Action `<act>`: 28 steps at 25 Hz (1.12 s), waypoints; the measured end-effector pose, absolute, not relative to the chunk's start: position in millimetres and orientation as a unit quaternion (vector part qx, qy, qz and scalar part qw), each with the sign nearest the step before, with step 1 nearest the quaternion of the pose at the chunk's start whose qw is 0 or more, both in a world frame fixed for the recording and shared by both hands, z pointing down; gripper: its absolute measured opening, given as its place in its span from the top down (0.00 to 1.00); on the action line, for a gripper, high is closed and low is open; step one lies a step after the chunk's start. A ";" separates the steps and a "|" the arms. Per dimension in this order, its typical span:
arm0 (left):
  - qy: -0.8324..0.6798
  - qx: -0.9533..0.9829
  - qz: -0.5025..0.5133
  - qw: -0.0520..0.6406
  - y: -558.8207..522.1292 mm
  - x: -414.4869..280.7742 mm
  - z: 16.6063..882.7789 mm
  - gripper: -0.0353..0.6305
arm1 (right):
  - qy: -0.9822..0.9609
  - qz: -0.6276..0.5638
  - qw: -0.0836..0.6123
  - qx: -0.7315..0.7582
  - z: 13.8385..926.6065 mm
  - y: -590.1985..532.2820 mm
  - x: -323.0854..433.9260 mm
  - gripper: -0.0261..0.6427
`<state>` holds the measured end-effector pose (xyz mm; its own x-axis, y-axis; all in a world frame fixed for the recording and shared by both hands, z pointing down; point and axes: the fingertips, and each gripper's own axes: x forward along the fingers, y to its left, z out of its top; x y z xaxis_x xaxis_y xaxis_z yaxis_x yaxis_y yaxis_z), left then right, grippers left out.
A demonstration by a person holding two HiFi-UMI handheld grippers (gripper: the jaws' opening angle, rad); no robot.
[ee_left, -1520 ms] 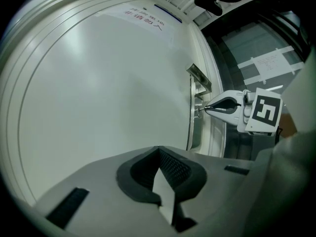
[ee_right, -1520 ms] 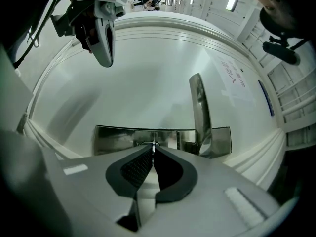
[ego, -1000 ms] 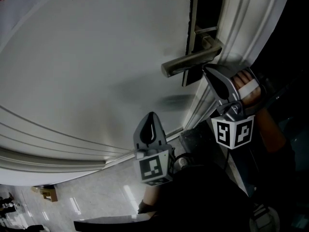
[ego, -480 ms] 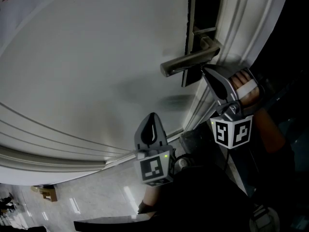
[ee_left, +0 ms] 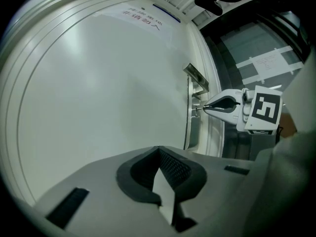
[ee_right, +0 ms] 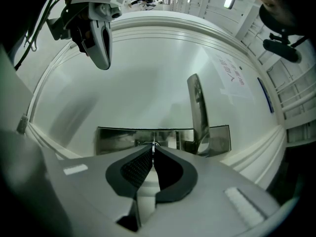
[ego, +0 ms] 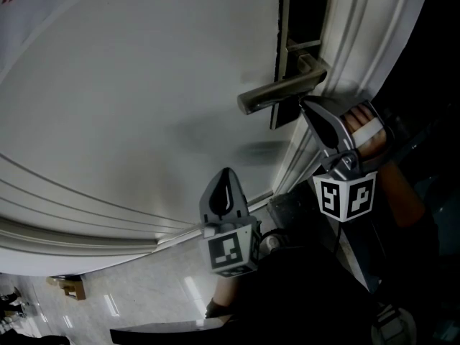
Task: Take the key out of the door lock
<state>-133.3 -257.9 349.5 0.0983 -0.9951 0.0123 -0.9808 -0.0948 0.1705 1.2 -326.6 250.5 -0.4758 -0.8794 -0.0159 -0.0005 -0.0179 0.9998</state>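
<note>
A thin metal key (ee_right: 153,144) stands edge-on in the shiny lock plate (ee_right: 113,139) of the white door (ego: 144,85). My right gripper (ee_right: 153,150) is shut on the key, its tips close to the plate. In the head view the right gripper (ego: 305,104) sits just below the lever handle (ego: 277,92), at the plate's lower end. From the left gripper view, the key (ee_left: 199,108) bridges the right gripper (ee_left: 206,107) and the plate. My left gripper (ego: 227,171) hangs lower left, off the door, shut on nothing.
The door frame's moulding (ego: 359,42) runs beside the lock on the right. A hand (ego: 363,128) holds the right gripper. The lever handle (ee_right: 197,107) juts out right of the key. A paper notice (ee_left: 140,19) is stuck high on the door. Tiled floor (ego: 144,300) shows below.
</note>
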 end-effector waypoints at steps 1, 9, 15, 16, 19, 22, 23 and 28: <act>-0.669 0.738 -0.053 0.068 -258.1 -133.3 349.7 0.95 | -0.602 -0.613 0.358 0.365 250.5 -326.3 1.3 0.94; -0.669 0.738 -0.055 0.067 -258.4 -132.2 349.1 0.95 | -0.602 -0.614 0.358 0.364 250.9 -326.0 1.8 0.94; -0.669 0.738 -0.056 0.069 -258.7 -132.8 350.0 0.95 | -0.602 -0.613 0.358 0.365 251.2 -326.1 1.6 0.94; -0.669 0.738 -0.056 0.069 -258.8 -132.9 350.0 0.95 | -0.602 -0.613 0.358 0.365 251.2 -326.1 1.5 0.94; -0.668 0.738 -0.056 0.069 -259.1 -132.5 349.8 0.95 | -0.602 -0.613 0.358 0.365 251.2 -325.9 1.6 0.94; -0.668 0.739 -0.055 0.069 -259.3 -131.8 349.9 0.95 | -0.602 -0.613 0.358 0.366 250.8 -325.6 1.4 0.94; -0.668 0.739 -0.055 0.069 -259.3 -131.8 349.9 0.95 | -0.602 -0.613 0.357 0.366 250.8 -325.6 1.3 0.94; -0.668 0.739 -0.056 0.071 -259.1 -132.3 349.9 0.95 | -0.603 -0.613 0.357 0.366 250.5 -325.2 1.3 0.94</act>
<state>-132.3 -259.1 349.9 0.1014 -0.9948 0.0119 -0.9787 -0.0976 0.1808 1.3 -325.2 250.5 -0.4781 -0.8781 -0.0181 -0.0037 -0.0186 0.9998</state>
